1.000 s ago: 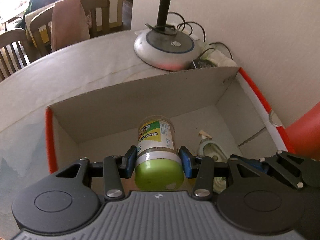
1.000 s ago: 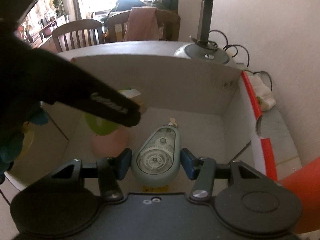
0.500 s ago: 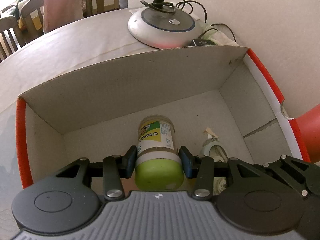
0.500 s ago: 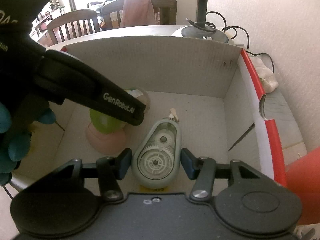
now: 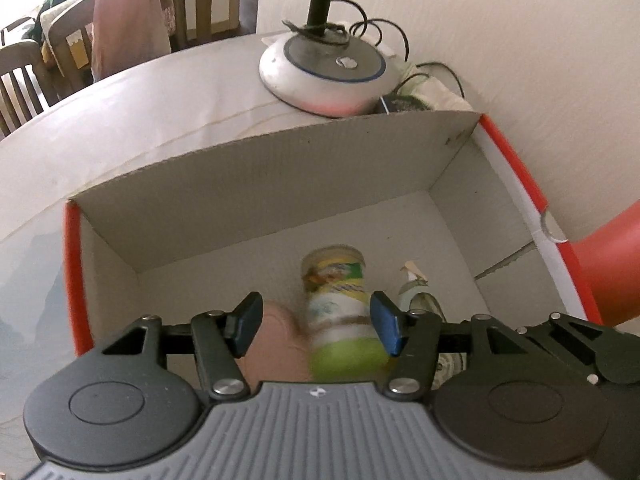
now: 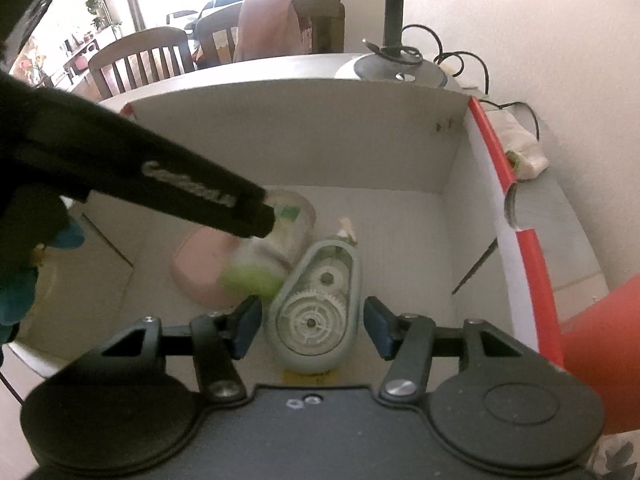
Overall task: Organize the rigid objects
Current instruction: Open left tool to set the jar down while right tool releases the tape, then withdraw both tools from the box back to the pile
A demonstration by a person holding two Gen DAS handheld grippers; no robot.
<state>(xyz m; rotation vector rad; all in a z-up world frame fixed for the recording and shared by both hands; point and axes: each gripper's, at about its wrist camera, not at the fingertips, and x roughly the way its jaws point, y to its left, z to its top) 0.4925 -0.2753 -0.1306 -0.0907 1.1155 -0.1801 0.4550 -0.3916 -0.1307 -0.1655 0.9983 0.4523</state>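
- My left gripper hangs over the near edge of the cardboard box, jaws spread wide and gripping nothing.
- Between its fingers but off to the right side I see the jar, blurred, green lid toward me, lying on the box floor; whether it touches the right finger I cannot tell.
- Just left of the jar sits a pink object, partly hidden by the gripper.
- My right gripper is also spread apart, with clear gaps on both sides of the tape dispenser, which lies flat on the box floor between the fingers.
- In the right view the jar lies just left of the dispenser, seemingly touching it, and the pink object is beside the jar.
- The left gripper's black body crosses the left of that view.
- Beyond the box's far wall, a round lamp base stands on the table.
- Farthest off are wooden chairs.
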